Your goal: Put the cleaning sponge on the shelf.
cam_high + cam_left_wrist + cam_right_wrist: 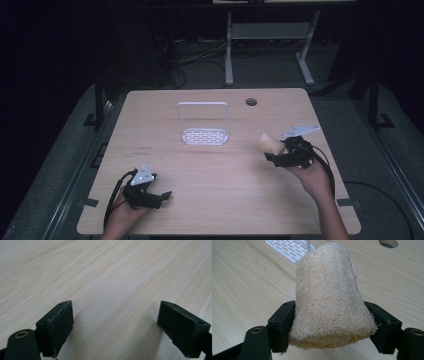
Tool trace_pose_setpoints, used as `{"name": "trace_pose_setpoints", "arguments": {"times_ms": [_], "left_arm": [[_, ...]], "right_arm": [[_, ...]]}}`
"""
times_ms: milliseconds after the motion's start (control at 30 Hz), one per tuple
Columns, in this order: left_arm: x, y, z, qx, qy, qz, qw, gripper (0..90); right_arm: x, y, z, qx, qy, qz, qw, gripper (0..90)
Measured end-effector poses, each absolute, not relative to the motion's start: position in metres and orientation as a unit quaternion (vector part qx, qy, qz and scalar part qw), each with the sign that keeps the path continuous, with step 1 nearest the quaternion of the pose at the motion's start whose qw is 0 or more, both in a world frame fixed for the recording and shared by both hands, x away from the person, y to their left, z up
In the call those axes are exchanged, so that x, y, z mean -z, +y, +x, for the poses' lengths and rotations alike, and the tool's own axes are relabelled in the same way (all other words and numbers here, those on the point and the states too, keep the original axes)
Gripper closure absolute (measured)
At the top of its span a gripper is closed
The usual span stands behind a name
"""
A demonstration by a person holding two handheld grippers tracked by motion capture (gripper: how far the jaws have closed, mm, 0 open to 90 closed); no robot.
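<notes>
Right gripper (pixel 329 325) clamps loofah sponge (pixel 329 300); left gripper (pixel 115 327) gapes wide.

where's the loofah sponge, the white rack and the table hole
loofah sponge (pixel 328 295), right gripper view, middle of its fibrous face
white rack (pixel 204 136), high view, slotted base
table hole (pixel 251 102), high view, its centre

A light wooden table (pixel 210 165) is carrying a white slotted rack (pixel 204 123), which is sitting on it toward the far side, near the middle. A round cable hole (pixel 251 102) (dark inside) is lying far right of the rack.
</notes>
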State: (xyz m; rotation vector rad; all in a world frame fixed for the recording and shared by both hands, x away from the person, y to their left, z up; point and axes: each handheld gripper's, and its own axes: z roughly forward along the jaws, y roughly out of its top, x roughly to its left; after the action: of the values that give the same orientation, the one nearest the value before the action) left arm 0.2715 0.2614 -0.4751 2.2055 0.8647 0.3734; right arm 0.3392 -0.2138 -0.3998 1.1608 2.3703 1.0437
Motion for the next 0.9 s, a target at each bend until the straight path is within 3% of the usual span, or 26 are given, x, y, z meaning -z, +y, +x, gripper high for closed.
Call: {"name": "trace_pose_setpoints", "arguments": {"times_ms": [900], "left_arm": [[0.475,0.261,0.272,-0.145,0.335,0.857,0.363,12.7]], "right_arm": [[0.396,-0.165,0.357,-0.368,0.846,0.361,0.137,28.6]]}}
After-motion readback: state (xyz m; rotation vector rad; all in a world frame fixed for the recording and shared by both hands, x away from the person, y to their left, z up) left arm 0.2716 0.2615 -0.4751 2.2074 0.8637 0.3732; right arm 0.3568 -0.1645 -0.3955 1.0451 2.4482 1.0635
